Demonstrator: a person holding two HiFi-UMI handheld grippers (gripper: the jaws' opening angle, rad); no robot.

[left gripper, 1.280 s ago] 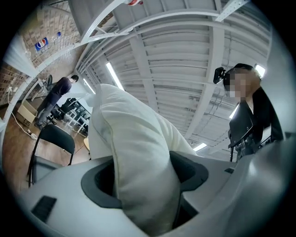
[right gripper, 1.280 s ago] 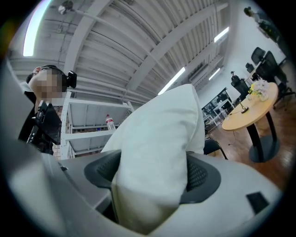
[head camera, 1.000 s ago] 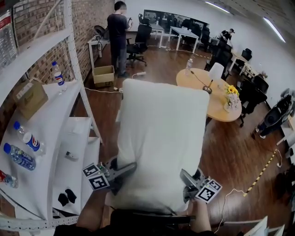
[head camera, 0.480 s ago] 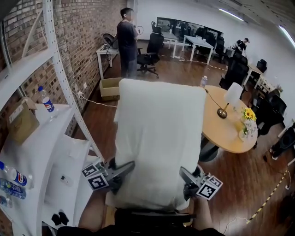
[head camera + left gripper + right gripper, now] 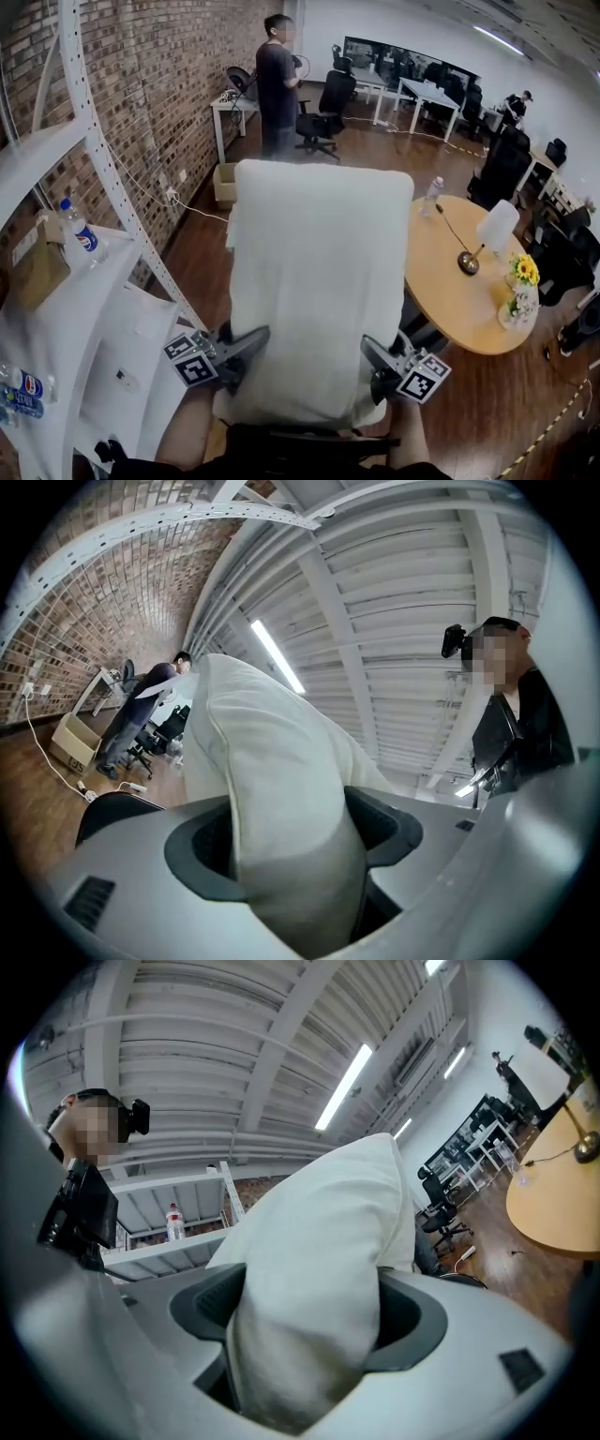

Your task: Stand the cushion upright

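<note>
A large white cushion (image 5: 319,281) hangs in the air in front of me, its flat face toward the head camera. My left gripper (image 5: 246,345) is shut on the cushion's lower left corner, and my right gripper (image 5: 375,354) is shut on its lower right corner. In the left gripper view the cushion (image 5: 272,789) fills the gap between the dark pads. The right gripper view shows the cushion (image 5: 309,1269) bunched between that gripper's pads. The cushion hides what lies right behind it.
A white metal shelf rack (image 5: 84,309) with bottles (image 5: 80,234) and a cardboard box (image 5: 33,272) stands at my left against a brick wall. A round wooden table (image 5: 459,300) with a lamp and flowers is at right. A person (image 5: 278,89) stands farther back by desks and office chairs.
The whole view has swung: the shelf rack slid left and down, the round table moved right. Both grippers keep their hold on the cushion's lower corners, carried along with me.
</note>
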